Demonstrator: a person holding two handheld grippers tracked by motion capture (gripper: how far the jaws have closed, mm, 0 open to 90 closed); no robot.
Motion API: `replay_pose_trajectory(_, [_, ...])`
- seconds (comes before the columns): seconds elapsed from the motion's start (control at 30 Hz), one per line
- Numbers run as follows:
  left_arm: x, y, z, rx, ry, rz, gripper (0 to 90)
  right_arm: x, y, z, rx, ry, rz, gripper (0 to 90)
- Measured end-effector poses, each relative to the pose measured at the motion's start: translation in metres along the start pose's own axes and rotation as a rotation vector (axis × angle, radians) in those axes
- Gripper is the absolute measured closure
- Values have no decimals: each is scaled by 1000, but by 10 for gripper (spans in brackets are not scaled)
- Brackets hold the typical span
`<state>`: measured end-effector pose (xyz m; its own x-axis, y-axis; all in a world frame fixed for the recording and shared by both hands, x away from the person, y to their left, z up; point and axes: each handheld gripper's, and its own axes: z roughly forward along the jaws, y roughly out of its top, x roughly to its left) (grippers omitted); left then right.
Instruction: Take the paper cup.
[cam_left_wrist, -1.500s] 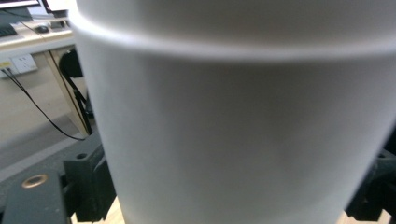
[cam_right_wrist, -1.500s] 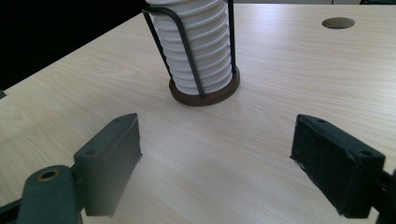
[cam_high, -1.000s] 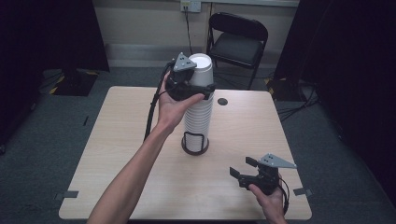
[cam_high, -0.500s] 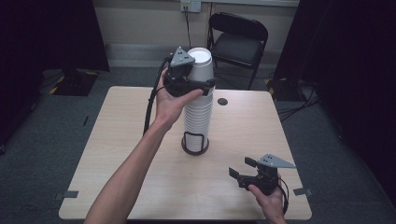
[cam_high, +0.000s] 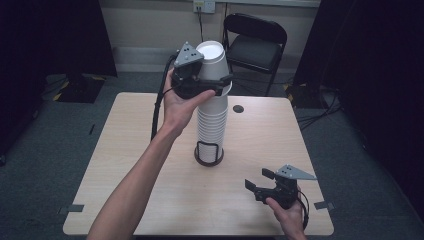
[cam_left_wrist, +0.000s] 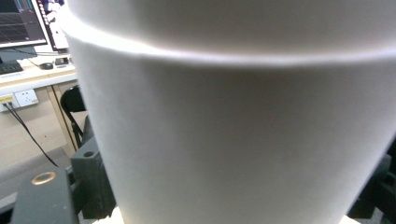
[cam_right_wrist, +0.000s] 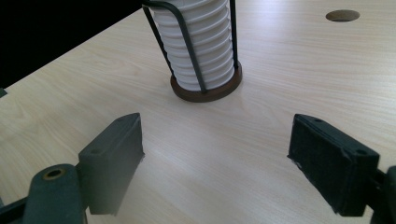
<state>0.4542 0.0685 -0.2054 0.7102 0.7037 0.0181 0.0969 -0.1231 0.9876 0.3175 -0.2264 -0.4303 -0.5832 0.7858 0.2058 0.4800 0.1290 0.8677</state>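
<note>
A tall stack of white paper cups (cam_high: 212, 125) stands in a black wire holder (cam_high: 208, 156) at the middle of the table (cam_high: 125, 150). My left gripper (cam_high: 214, 86) is shut on the top cup (cam_high: 211, 57), held at the head of the stack; whether that cup is clear of the ones below I cannot tell. The cup's white wall (cam_left_wrist: 233, 130) sits very close in the left gripper view. My right gripper (cam_high: 256, 183) rests low near the table's front right, open, nothing between its fingers. Its view shows the holder (cam_right_wrist: 205, 88) and lower cups (cam_right_wrist: 196, 42) ahead of the gripper (cam_right_wrist: 215, 140).
A round cable hole (cam_high: 238, 108) lies in the table behind the stack. A black folding chair (cam_high: 255, 42) stands beyond the far edge. Cables (cam_high: 320, 112) run on the floor at the right. Bare tabletop (cam_right_wrist: 280, 70) lies around the holder.
My left gripper has risen a little with the top cup in it. The right gripper has stayed where it was.
</note>
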Motion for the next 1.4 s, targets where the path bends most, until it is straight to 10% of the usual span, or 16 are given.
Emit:
replay_pose_trajectory(0.57, [2,11,-17,-113,14,-11,146,1,0,1,4,0,-4,171])
replay_pose_trajectory(1.4, [17,6,-56,-133,49,-75,146,3,0,4,2,4,1,169])
